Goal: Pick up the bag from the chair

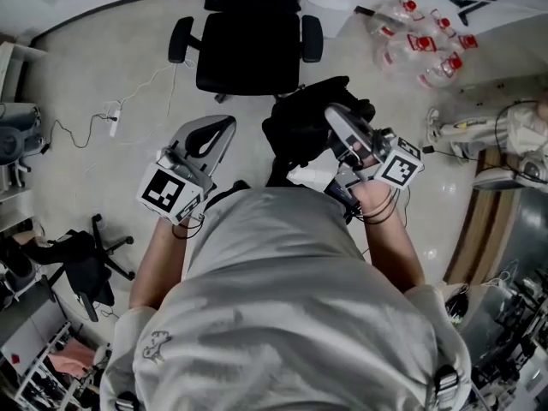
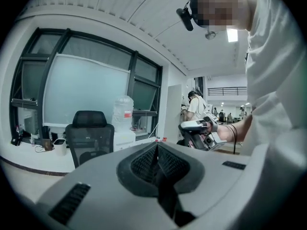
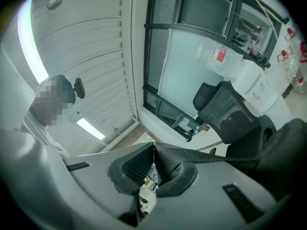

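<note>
The black bag (image 1: 301, 125) hangs off the floor in front of me, clear of the black office chair (image 1: 248, 43), whose seat is bare. My right gripper (image 1: 339, 120) is shut on the bag's woven strap (image 3: 216, 156). That strap runs from the jaws to the bag's body (image 3: 284, 140) at the lower right. My left gripper (image 1: 216, 130) is held beside the bag, to its left. Its jaws are pressed together with nothing between them (image 2: 157, 150). The left gripper view shows the chair (image 2: 89, 136) ahead and the right gripper (image 2: 201, 133) off to the right.
Several empty water jugs (image 1: 421, 34) lie on the floor at the upper right. A power strip with a white cable (image 1: 115, 120) lies on the left. Another chair's wheeled base (image 1: 101, 255) is at the lower left. A large water bottle (image 2: 123, 112) stands by the window.
</note>
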Motion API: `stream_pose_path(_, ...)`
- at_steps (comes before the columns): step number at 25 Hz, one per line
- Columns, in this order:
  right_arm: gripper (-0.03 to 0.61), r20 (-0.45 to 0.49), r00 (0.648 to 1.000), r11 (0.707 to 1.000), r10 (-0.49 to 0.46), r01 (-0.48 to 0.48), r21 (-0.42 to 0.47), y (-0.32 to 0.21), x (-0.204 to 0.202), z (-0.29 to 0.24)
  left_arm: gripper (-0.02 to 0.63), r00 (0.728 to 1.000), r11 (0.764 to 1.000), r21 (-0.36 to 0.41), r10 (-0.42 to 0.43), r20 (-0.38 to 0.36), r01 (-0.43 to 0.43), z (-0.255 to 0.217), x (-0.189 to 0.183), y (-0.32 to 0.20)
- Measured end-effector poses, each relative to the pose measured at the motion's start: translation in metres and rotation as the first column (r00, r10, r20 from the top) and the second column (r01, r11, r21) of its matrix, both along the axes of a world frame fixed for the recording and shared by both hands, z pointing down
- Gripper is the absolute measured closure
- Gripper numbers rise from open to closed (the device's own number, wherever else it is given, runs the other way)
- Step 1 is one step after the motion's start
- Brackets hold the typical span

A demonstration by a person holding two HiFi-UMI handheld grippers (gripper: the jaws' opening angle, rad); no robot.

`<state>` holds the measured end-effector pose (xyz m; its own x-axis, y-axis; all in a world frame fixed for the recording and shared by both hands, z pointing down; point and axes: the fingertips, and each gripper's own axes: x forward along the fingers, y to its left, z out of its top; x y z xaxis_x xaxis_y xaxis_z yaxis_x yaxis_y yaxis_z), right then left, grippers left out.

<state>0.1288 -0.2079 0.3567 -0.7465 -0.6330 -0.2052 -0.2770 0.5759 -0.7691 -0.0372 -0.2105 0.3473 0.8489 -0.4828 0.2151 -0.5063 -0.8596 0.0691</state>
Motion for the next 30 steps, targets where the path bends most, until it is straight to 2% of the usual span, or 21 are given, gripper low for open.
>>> stream_pose_path(7,0.545,-0.001,0.998,0.997,0.065,-0.065,0.033,0.041,-0.008,-0.009,0.601,0.998,0.997,0.026,0.066,0.011,-0.066,-0.011,-0.015,0.039)
stream_pose_path(21,0.545,-0.003,0.990,0.989,0.141,-0.141,0.053,0.137,-0.074,-0.019,0.601,0.994,0.991,0.077,0.106,-0.011,-0.105,-0.018,-0.095,0.138)
stream_pose_path(30,0.545,0.014,0.992,0.991,0.129,-0.130,0.022,0.175,-0.084,-0.015,0.601,0.994,0.994,0.071,0.091,-0.053,-0.087,-0.015,-0.106,0.166)
